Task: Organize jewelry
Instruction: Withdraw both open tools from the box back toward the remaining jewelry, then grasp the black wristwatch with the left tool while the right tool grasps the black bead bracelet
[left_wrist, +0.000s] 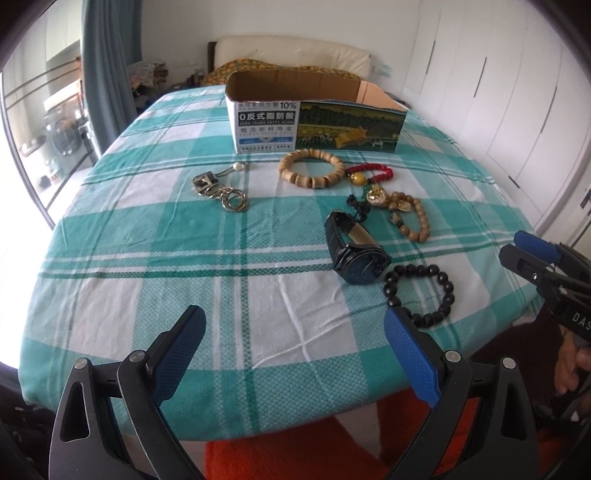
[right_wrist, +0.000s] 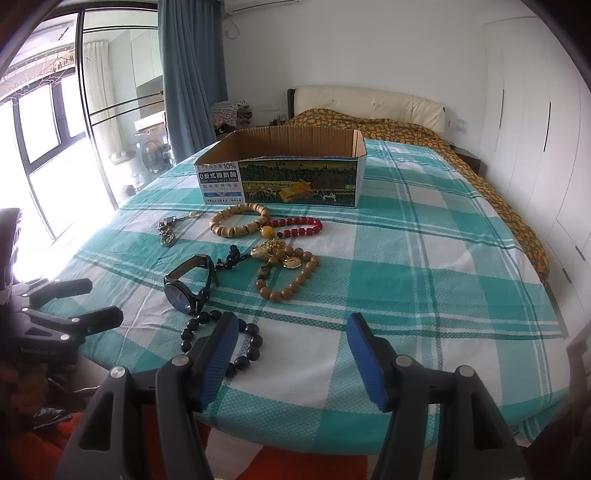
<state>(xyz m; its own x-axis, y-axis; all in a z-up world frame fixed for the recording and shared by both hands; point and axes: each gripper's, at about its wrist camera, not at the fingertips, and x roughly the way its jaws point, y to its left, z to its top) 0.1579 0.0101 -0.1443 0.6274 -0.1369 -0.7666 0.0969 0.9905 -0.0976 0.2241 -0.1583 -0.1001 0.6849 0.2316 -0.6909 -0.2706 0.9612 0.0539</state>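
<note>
Jewelry lies on a green-and-white checked cloth (left_wrist: 221, 258). A black bead bracelet (left_wrist: 419, 291) (right_wrist: 255, 349) lies nearest, with a black watch (left_wrist: 356, 249) (right_wrist: 190, 282) behind it. Further back are a tan bead bracelet (left_wrist: 412, 218) (right_wrist: 291, 278), a red bead string with gold charms (left_wrist: 369, 177) (right_wrist: 295, 227), a pale wooden bracelet (left_wrist: 312, 168) (right_wrist: 238, 219) and a metal keychain (left_wrist: 219, 186) (right_wrist: 168, 229). An open cardboard box (left_wrist: 314, 122) (right_wrist: 280, 177) stands at the back. My left gripper (left_wrist: 295, 334) hangs open over the front edge. My right gripper (right_wrist: 291, 338) is open, its left finger above the black bracelet.
A bed with an orange patterned cover (right_wrist: 388, 122) and cream headboard stands behind the table. White wardrobe doors (right_wrist: 535, 147) line the right. A glass door and blue curtain (right_wrist: 192, 74) are on the left. Orange fabric (left_wrist: 295, 443) shows below the table's front edge.
</note>
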